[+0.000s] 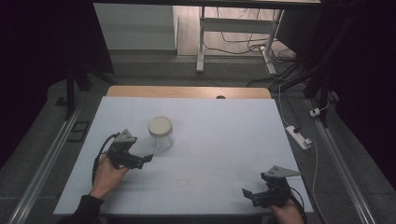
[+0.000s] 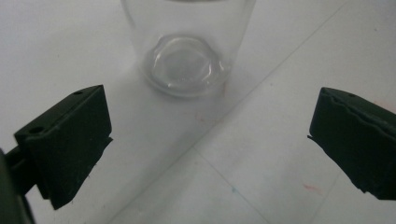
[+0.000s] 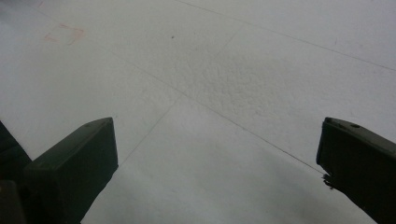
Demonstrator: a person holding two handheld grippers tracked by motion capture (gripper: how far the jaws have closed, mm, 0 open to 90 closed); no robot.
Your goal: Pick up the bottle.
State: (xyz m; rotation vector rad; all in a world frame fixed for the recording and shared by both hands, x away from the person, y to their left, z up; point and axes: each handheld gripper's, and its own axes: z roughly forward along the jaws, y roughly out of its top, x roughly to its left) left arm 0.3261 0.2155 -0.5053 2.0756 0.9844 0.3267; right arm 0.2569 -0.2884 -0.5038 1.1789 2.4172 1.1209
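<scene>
The glass jar (image 1: 160, 132) with a pale lid stands upright on the white bench (image 1: 215, 140), at about 1 o'clock from the left gripper (image 1: 144, 159) and just beyond its spread fingers (image 2: 70, 140), not touching them. The right gripper (image 1: 248, 193), fingers (image 3: 74, 168) also apart, rests well away at 4 o'clock from the jar, holding nothing.

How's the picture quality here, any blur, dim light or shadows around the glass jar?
High view: dim, dark surroundings, slightly soft; the jar is readable. Left gripper view: jar base sharp enough, near jaws blurred, a faint shadow beside the jar. Right gripper view: grey, grainy table, jaws out of focus.
</scene>
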